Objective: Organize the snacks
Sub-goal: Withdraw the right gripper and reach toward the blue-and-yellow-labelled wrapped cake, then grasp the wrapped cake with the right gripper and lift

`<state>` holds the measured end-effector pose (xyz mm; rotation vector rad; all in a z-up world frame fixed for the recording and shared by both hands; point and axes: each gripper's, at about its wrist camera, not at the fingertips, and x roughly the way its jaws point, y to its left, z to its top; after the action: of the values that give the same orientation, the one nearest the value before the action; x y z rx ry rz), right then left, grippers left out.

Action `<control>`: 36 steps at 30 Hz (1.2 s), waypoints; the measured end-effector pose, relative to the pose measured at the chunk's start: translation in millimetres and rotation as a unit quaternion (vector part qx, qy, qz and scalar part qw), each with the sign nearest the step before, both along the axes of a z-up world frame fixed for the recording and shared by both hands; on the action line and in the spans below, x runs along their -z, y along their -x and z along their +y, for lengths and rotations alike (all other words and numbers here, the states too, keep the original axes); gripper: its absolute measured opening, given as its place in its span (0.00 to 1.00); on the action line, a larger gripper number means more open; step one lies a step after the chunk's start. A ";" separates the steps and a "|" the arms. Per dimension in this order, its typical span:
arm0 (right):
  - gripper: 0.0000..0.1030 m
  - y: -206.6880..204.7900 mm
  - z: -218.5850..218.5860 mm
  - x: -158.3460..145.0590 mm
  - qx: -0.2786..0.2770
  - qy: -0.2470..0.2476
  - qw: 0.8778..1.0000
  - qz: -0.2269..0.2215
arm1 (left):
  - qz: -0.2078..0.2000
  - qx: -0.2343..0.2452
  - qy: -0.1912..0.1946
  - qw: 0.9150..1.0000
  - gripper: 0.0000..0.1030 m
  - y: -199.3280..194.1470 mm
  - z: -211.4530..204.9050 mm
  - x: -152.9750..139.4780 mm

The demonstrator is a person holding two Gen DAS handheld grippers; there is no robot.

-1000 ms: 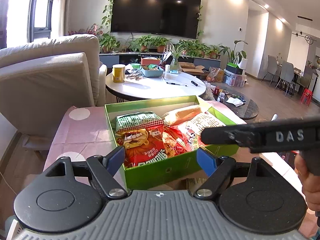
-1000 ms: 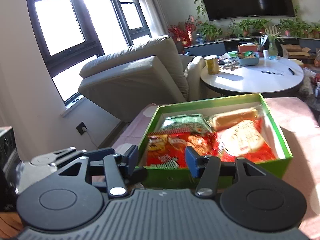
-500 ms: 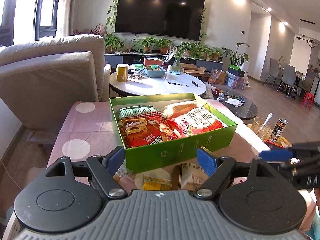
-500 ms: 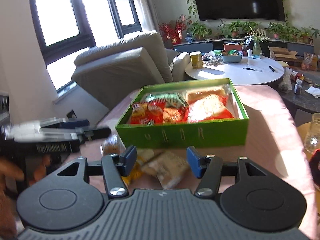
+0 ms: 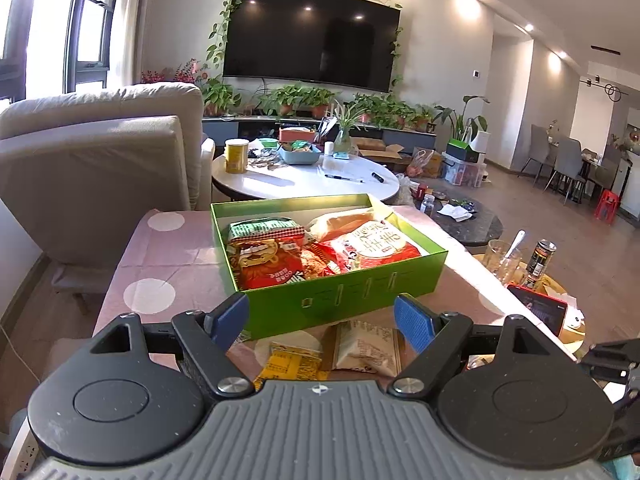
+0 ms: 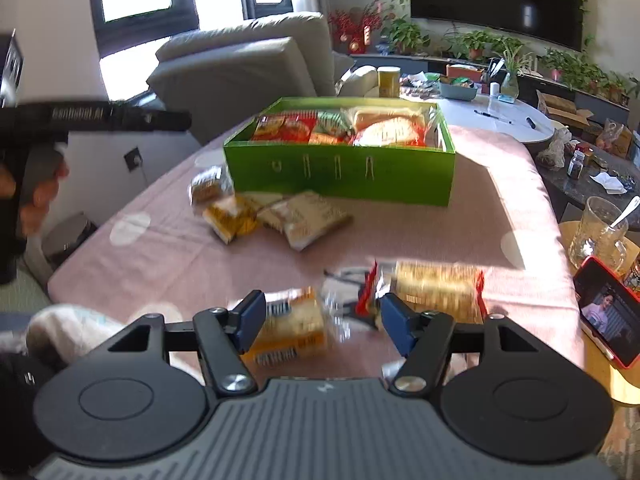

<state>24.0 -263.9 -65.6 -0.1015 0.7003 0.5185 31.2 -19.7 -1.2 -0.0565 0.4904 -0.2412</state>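
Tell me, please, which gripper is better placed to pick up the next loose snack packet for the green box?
Probably the right. The right gripper is low over the tablecloth, its jaws just opened wider, a yellow packet lying between them. The left gripper is open too, but sits back from the packets by the green box.

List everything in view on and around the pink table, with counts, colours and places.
box: one, green, open, far side of the pink table.
snack packs in the box: several, red, green and orange; exact count unclear.
loose packs by the box: about four, yellow and beige, on the cloth just in front of it.
near packs: at least two, yellow, blurred, close to the right gripper.
glass mug: one, clear, on the side table right of the pink table.
phone: one, red case, same side table.
left gripper: open, empty.
right gripper: open, jaws just widened, over a near pack.
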 end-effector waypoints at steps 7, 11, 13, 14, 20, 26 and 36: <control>0.67 1.7 12.1 20.6 -0.011 0.048 0.998 0.026 | 0.000 0.004 -0.003 1.000 0.76 4.0 -3.8 0.3; 0.68 -8.2 19.2 25.2 -0.004 0.036 0.999 0.030 | 0.005 0.001 -0.002 1.000 0.76 2.0 -2.8 2.4; 0.70 -13.7 23.2 25.4 -0.002 0.033 0.999 0.034 | 0.007 -0.002 -0.001 1.000 0.77 0.9 -1.8 4.2; 0.71 -16.1 25.6 26.0 -0.002 0.033 0.999 0.035 | 0.009 -0.004 0.000 1.000 0.77 0.2 -1.1 5.3; 0.72 -26.2 36.4 29.2 0.002 0.027 0.999 0.041 | 0.022 -0.018 0.001 1.000 0.77 -6.6 6.8 13.2; 0.72 -33.1 41.0 28.7 0.008 0.030 0.999 0.034 | 0.033 -0.039 0.012 0.999 0.77 -10.6 18.1 19.8; 0.72 -49.1 55.5 29.9 0.001 0.029 0.999 0.032 | 0.043 -0.045 0.013 0.998 0.77 -14.6 24.4 26.7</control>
<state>73.1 -208.4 -95.5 -0.1397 0.7775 0.5019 45.8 4.7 -27.9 -0.1145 0.5699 -0.1581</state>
